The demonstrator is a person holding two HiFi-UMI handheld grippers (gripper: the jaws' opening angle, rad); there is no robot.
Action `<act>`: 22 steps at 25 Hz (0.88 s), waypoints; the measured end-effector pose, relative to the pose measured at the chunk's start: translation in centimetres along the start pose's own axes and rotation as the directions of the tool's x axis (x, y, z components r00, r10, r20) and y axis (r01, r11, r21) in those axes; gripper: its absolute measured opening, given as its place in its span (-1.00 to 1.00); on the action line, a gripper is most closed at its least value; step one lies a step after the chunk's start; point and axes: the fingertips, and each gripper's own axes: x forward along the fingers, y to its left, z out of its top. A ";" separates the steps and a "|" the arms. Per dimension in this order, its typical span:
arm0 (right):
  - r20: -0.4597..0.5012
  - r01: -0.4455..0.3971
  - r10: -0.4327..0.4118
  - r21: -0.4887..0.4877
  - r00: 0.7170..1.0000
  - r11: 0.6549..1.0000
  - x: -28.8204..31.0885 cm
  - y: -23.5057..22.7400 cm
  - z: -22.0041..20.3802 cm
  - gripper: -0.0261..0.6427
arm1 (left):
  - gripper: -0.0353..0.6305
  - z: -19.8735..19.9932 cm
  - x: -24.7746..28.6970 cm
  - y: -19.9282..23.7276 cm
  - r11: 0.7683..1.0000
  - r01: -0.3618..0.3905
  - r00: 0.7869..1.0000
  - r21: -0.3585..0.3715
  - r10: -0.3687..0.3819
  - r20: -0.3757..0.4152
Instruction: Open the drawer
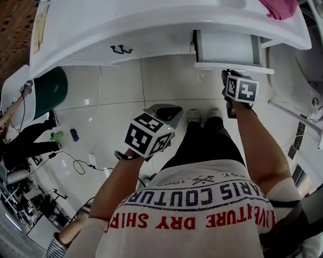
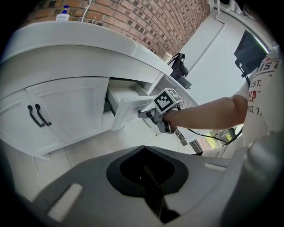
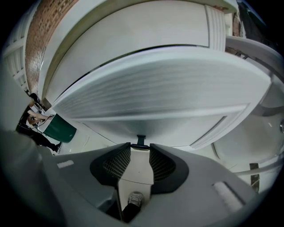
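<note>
A white drawer point(image 1: 227, 48) stands pulled out from under the white vanity counter point(image 1: 151, 25). Its front panel point(image 3: 168, 88) fills the right gripper view, with a small black handle point(image 3: 140, 141) at its lower edge. My right gripper point(image 3: 140, 148) has its fingertips on either side of that handle and grips it. In the head view the right gripper point(image 1: 227, 75) sits just below the drawer front. The left gripper view shows the same grip, the right gripper point(image 2: 144, 114) against the drawer front point(image 2: 128, 108). My left gripper point(image 1: 164, 112) hangs over the floor, shut point(image 2: 148, 170) and empty.
Left of the drawer are two white cabinet doors with black handles point(image 1: 121, 49). A green bin point(image 1: 50, 90) stands at the left under the counter. Cables point(image 1: 75, 164) lie on the tiled floor. A pink cloth point(image 1: 280, 7) lies on the counter. The person's shoes point(image 1: 202, 116) are below the drawer.
</note>
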 end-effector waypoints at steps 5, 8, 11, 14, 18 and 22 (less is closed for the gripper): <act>0.000 0.009 -0.009 0.006 1.000 1.000 -0.7 0.3 -1.6 -0.50 | -0.91 0.1 -0.2 -0.2 1.000 0.009 1.000 0.006 -0.009 0.000; 0.001 0.011 -0.011 0.008 1.000 1.000 -1.1 0.3 -2.6 -0.50 | -0.91 0.1 -0.2 -0.2 1.000 0.013 1.000 0.008 -0.013 -0.004; 0.000 0.010 -0.010 0.010 1.000 1.000 -1.4 0.3 -3.3 -0.50 | -0.91 0.2 0.0 -0.2 1.000 0.011 1.000 0.008 -0.011 -0.008; 0.000 0.009 -0.009 0.010 1.000 1.000 -1.7 0.3 -3.7 -0.50 | -0.91 0.4 0.1 -0.3 1.000 0.010 1.000 0.009 -0.010 -0.008; -0.002 0.008 -0.008 0.013 1.000 1.000 -1.9 0.3 -4.5 -0.50 | -0.91 0.3 0.2 -0.6 1.000 0.012 1.000 0.012 -0.012 -0.009; -0.007 0.013 -0.013 0.011 1.000 1.000 -2.2 0.2 -4.8 -0.51 | -0.91 0.1 0.0 -0.8 1.000 0.011 1.000 0.012 -0.011 -0.005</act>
